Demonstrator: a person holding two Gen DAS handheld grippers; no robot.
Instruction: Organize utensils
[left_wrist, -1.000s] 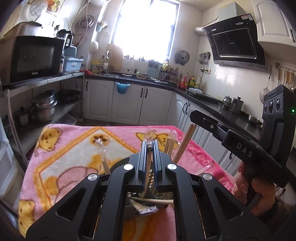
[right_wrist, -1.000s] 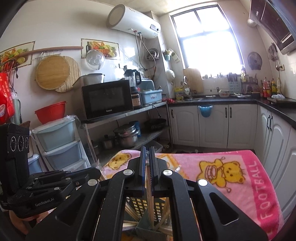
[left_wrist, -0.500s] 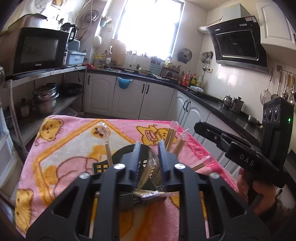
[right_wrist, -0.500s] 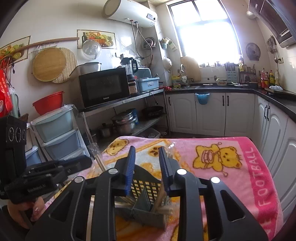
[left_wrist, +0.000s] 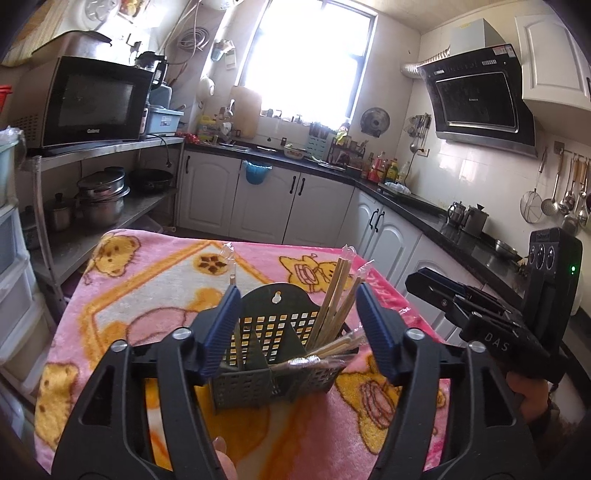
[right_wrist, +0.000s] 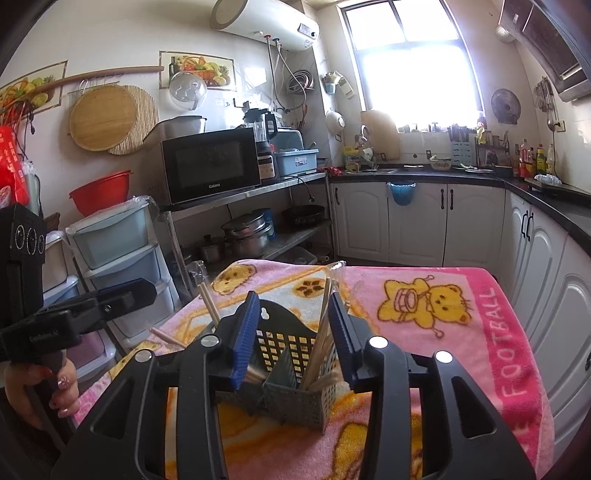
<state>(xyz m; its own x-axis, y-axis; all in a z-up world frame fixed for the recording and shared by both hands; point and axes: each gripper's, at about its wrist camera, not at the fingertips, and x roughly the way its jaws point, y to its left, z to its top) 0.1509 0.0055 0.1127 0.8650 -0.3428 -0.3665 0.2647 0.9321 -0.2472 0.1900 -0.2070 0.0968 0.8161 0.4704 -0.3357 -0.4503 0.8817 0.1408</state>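
A: Left wrist view first. What is ahead of the left gripper?

B: Its black fingers with blue ribbed pads stand wide and are opening further, pressing on nothing. Between them, farther off, stands the dark grey perforated plastic utensil caddy, on the pink plush blanket with yellow bear pictures.

A: And the utensils?

B: A bunch of pale wooden chopsticks in clear wrappers leans out of the caddy's right compartment toward one o'clock. A single wrapped chopstick stands at the left side, near eleven o'clock. One more wrapped piece lies across the front rim; I cannot tell what it is.

A: Anything at three o'clock?

B: The right gripper, black, held by a hand at four o'clock.

A: Now the right wrist view.

B: The right gripper is partly open and widening, with nothing clamped. The caddy sits beyond its blue pads, with wrapped chopsticks rising by the right pad toward twelve o'clock. Another chopstick pokes up past the left finger at eleven.

A: The blanket?

B: It covers the surface under the caddy. At nine o'clock the left gripper shows, held in a hand with painted nails; from here I cannot tell how far its jaws are apart.
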